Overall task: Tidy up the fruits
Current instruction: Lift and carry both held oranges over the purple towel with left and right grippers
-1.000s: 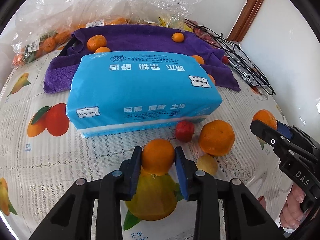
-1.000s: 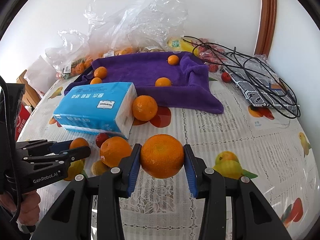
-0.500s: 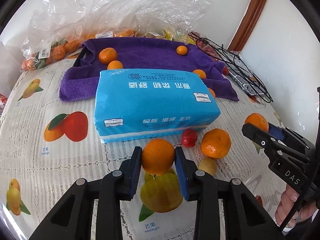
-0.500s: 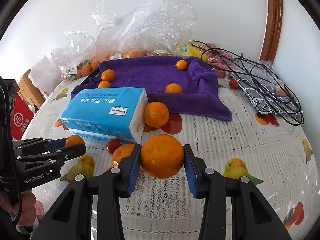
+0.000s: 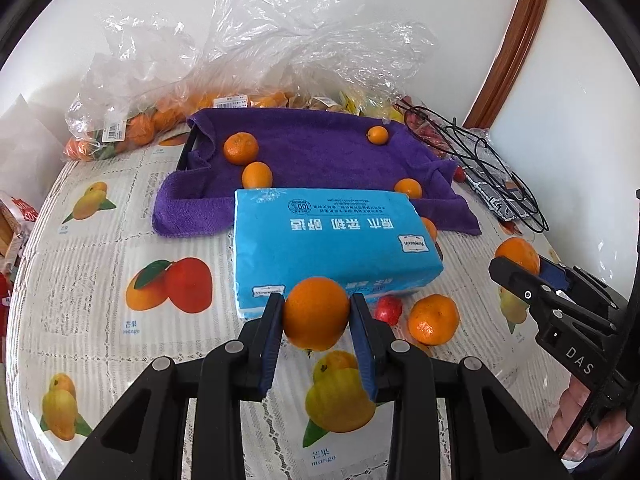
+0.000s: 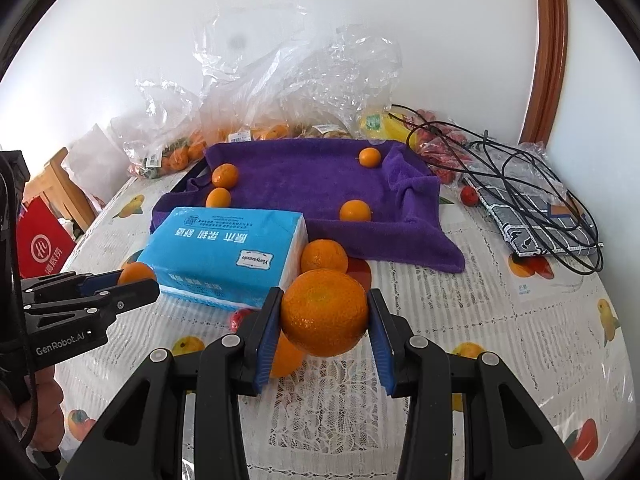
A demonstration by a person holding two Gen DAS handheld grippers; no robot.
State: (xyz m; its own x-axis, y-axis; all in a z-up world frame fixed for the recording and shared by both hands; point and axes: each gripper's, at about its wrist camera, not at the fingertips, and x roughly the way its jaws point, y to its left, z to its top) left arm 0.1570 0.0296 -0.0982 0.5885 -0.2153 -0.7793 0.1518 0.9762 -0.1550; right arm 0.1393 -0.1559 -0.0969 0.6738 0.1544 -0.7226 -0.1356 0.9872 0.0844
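Left gripper [image 5: 316, 320] jaws clamped on small orange [image 5: 316, 313]; right gripper [image 6: 323, 320] jaws clamped on larger orange [image 6: 324, 312] (both above counter [image 6: 500, 320]), near blue tissue pack [image 5: 332, 240].

From your left wrist view, the blue tissue pack [image 5: 332, 240] covers nearly all of one orange [image 5: 430, 227] at its right edge, and the held orange [image 5: 316, 313] blocks the pack's near face. The small red fruit [image 5: 389, 308] is partly behind your left gripper's right pad; what fruit it is stays unclear. The fruit under the clear plastic bags [image 5: 248, 64] is crumpled over and hard to sort (price labels unreadable). From the right wrist view, your right gripper's orange [image 6: 324, 312] hides most of a loose orange [image 6: 285, 354] below it. Your hand [image 6: 38, 412] is cut by the frame's edge.
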